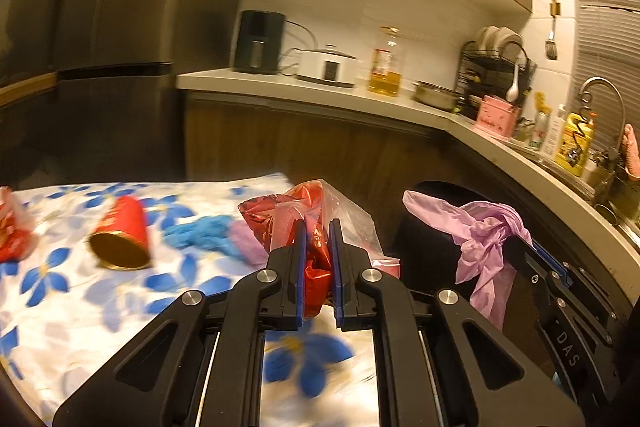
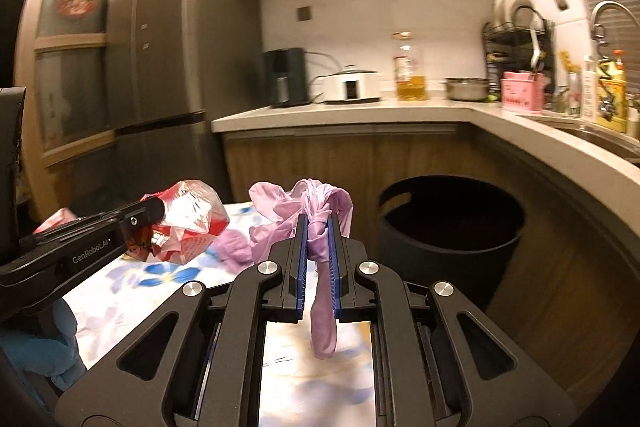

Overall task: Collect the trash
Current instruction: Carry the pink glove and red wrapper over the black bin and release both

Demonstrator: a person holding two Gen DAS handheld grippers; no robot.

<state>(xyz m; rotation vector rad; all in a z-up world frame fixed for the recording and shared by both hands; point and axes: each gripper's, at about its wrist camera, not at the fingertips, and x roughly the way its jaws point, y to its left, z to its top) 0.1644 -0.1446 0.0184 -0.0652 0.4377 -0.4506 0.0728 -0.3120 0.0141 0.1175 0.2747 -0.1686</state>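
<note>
My left gripper point(image 1: 318, 247) pinches a red wrapper in a clear bag point(image 1: 316, 223), bunched upright between the fingers, held above the flowered table point(image 1: 60, 307). My right gripper point(image 2: 318, 247) pinches a knotted purple glove point(image 2: 316, 227); its long tail hangs straight down. Black bin point(image 2: 452, 227) stands open just right of the table, under the counter point(image 2: 360, 113). Left on the cloth: red paper cup point(image 1: 120, 239) on its side, mouth toward me, blue glove point(image 1: 200, 233), another purple scrap point(image 1: 248, 243). Cloth blurred; red item at left edge cut off.
</note>
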